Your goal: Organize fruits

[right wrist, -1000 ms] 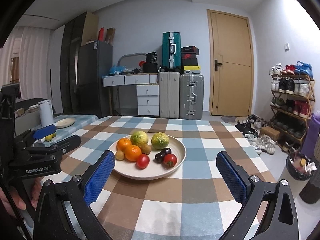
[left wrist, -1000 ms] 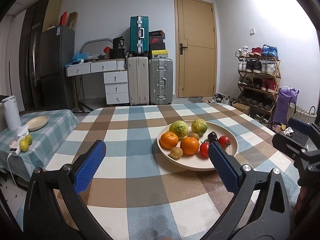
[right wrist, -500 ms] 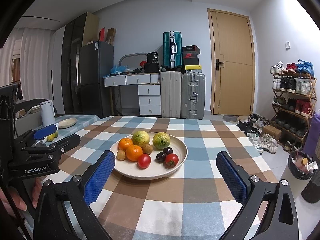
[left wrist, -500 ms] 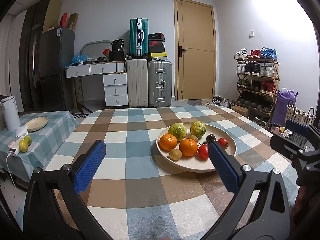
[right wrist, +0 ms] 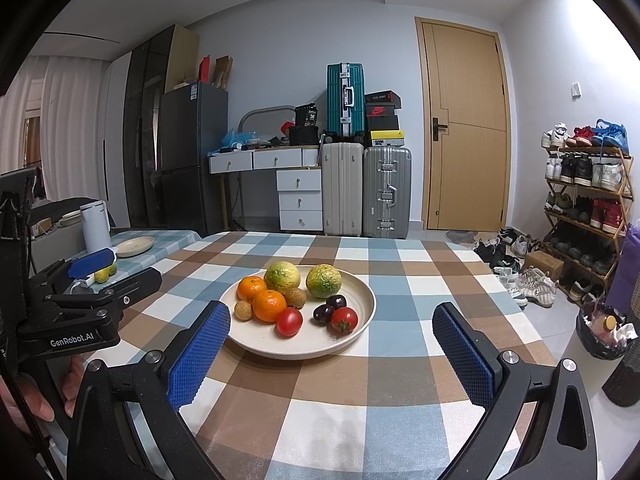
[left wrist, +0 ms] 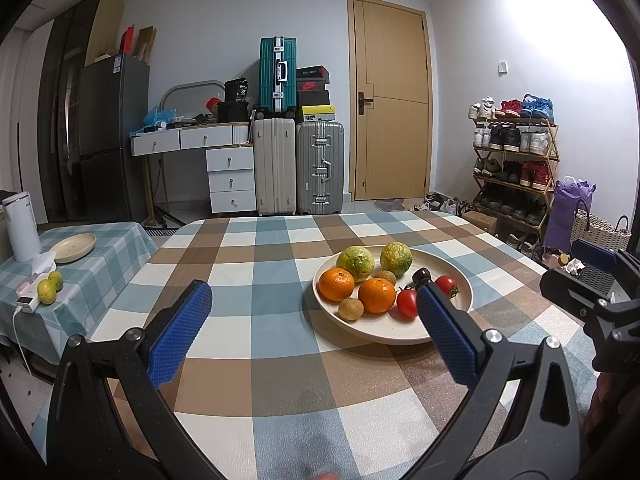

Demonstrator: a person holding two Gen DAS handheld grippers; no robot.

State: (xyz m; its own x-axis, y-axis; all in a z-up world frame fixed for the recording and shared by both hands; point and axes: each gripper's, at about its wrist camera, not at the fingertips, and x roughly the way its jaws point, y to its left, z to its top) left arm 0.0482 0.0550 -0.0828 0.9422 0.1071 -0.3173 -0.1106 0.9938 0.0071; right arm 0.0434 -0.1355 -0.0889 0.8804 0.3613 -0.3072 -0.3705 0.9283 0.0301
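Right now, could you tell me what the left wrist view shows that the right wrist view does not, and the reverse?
Only the left wrist view shows the woven basket by the purple bag, and the open left gripper from behind.

Only the right wrist view shows white curtains, the black bin on the floor, a hand holding the left gripper's body, and the open right gripper from behind.

Both show the plate of fruit on the checked table, the suitcases, door, shoe rack and side table.
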